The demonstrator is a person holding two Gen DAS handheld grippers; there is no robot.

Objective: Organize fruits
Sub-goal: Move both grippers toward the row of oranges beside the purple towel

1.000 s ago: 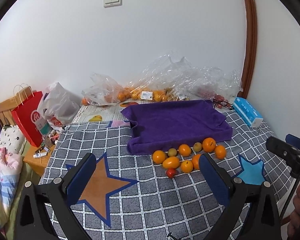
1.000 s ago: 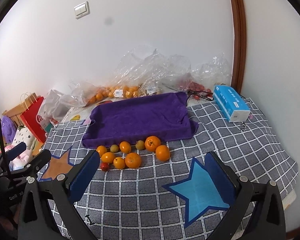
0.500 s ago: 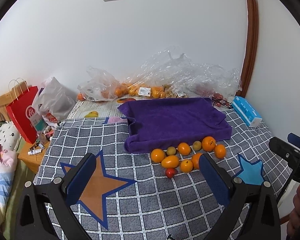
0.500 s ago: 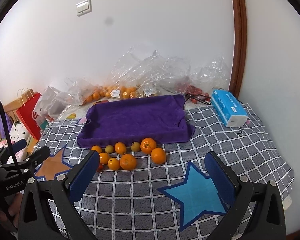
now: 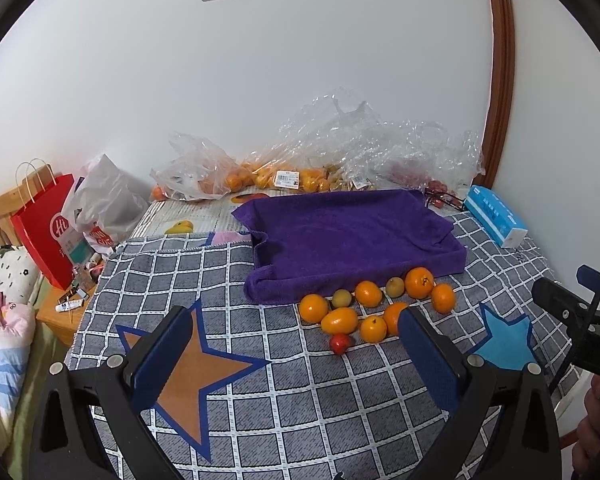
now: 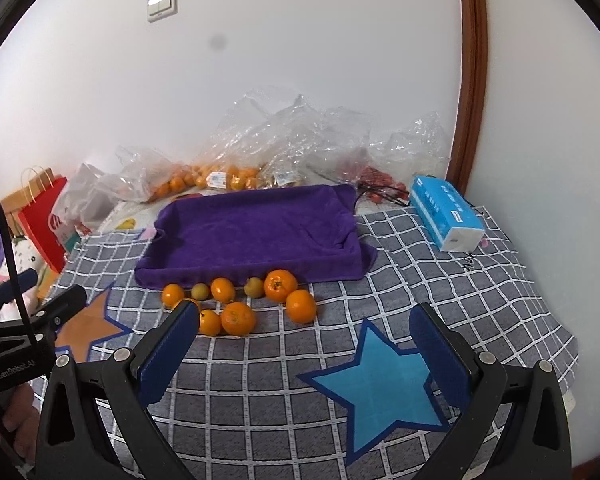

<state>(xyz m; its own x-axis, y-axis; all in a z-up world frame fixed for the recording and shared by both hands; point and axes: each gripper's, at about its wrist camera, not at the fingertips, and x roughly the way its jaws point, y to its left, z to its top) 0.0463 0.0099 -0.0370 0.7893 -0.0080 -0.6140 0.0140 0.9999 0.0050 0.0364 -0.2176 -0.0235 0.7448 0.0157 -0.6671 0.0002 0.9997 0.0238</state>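
Both tools hang above the checked cloth (image 6: 440, 280) with nothing in them: the left gripper (image 5: 296, 354) spread wide over the orange star (image 5: 196, 368), the right gripper (image 6: 306, 350) equally wide over the blue star (image 6: 384, 380). The fruit — a loose cluster of oranges (image 5: 419, 282), two small greenish fruits (image 5: 342, 298) and one small red fruit (image 5: 340, 343) — lies just in front of the purple towel-lined tray (image 6: 256, 228), some pieces touching. The first pick looks best made on an outlying piece, such as the orange (image 6: 301, 306) at the cluster's right end, fingers straddling it cleanly so neighbours don't roll. Only the left view shows the red fruit; the right camera's own finger probably hides it, but that view shows the blue tissue pack (image 6: 446, 212) whole.
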